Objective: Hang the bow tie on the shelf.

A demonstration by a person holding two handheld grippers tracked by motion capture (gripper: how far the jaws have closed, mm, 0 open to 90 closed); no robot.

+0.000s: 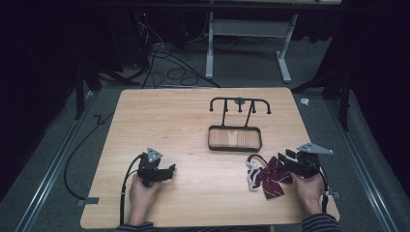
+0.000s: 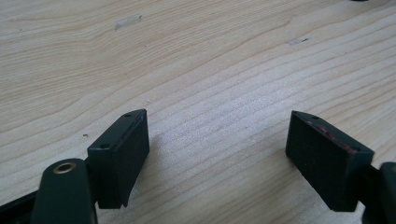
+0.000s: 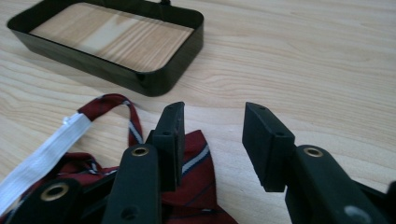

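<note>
— Two handheld grippers sit low over a wooden table (image 1: 193,125), one in each of a person's hands. How does the left gripper (image 1: 170,170) stand?

— Spread wide. Its own view shows both black jaws far apart over bare woodgrain, nothing between them. From above, the left hand (image 1: 141,197) grips its body near the table's front-left.

— And the right gripper (image 3: 212,140)?

— Also parted, less widely, with bare table in the gap. Its left-hand jaw lies over a dark red striped bow tie (image 1: 268,177), covering part of the cloth; whether the jaw presses on the fabric or only hangs just above it cannot be told. The right hand (image 1: 309,191) holds it at the front-right.

— Where exactly is the tie?

— On the table at the front-right, just ahead of the right gripper's jaws. A white elastic strap (image 3: 44,156) loops out from it; the strap's lower end runs off the bottom-left corner of the right gripper view, and the tie's near part is hidden behind the gripper's arms.

— Anything else on the table?

— A black wire rack (image 1: 240,105) with hooks, rising from a shallow black-rimmed tray (image 1: 235,147) near mid-table, apart from the tie. The right gripper view cuts the rack off at its top edge. Beyond the table the room is too dark to read, save cables and a desk frame.
</note>
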